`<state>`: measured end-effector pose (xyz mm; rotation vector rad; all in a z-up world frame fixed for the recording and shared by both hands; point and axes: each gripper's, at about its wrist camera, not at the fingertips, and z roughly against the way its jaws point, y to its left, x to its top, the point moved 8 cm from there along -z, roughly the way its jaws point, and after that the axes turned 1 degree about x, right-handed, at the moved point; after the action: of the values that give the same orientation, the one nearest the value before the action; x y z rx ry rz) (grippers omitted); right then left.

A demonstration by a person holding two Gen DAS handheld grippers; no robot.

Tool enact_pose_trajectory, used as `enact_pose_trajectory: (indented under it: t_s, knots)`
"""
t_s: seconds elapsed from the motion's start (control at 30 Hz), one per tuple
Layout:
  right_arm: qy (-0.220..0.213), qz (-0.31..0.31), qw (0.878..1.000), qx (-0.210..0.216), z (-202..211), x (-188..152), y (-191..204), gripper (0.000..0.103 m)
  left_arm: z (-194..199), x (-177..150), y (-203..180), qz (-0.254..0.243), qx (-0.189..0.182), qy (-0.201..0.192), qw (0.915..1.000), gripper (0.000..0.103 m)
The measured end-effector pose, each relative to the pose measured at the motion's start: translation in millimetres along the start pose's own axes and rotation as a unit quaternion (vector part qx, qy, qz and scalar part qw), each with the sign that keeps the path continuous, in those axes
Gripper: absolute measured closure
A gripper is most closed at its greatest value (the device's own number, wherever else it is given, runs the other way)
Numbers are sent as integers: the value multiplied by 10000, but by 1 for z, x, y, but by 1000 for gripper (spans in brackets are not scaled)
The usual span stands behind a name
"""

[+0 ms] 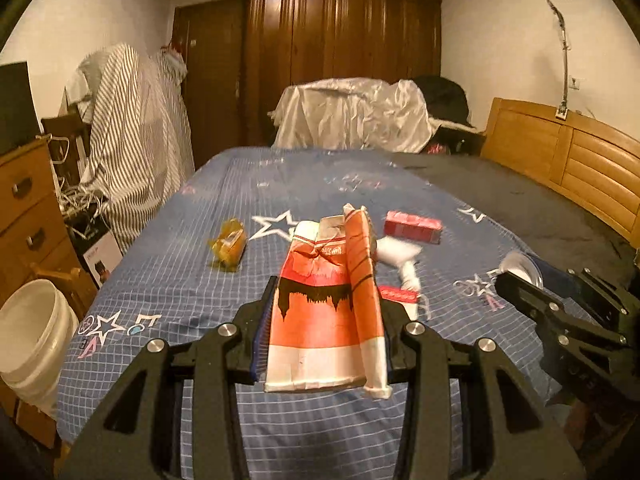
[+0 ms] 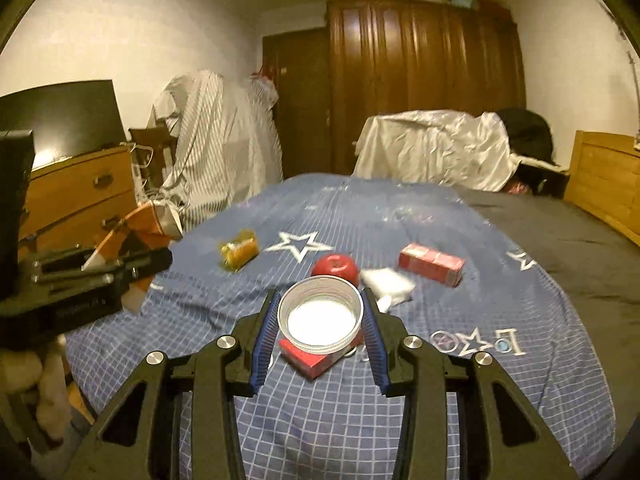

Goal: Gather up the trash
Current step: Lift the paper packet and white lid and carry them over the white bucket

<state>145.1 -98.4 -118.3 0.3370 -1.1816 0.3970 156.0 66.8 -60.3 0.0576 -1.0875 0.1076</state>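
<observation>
Left gripper (image 1: 326, 344) clamped on crumpled orange-and-white paper bag (image 1: 328, 300), held clear above the bed (image 1: 200, 280). Right gripper (image 2: 320, 320) clamped on a clear plastic cup (image 2: 320, 312), open mouth facing the camera, also lifted off the sheet. Two items in hand, neither deposited yet. Remaining on the blue checked sheet: yellow wrapper (image 2: 239, 255) left of centre; red apple (image 2: 335, 269) just beyond the cup; white crumpled wad (image 2: 387, 284) right of the apple; red carton (image 2: 432, 264) farther right; a second small red box (image 2: 310, 360) directly below the cup. Apple perhaps not trash; cannot tell. White bucket (image 1: 36, 332) on floor at near left of the bed, probable destination; contents not visible from this angle. Judged status: early to middle, first pair picked, transfer to bucket pending, at least four loose pieces left to fetch.
</observation>
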Motion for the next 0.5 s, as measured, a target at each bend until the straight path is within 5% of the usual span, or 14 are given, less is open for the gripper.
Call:
enact_pose_trajectory:
  t_s: [0.5]
  knots:
    - [-364,-174,9988,-269,48,14,-15,62,10,13,-18,50,4,-303,9995,64]
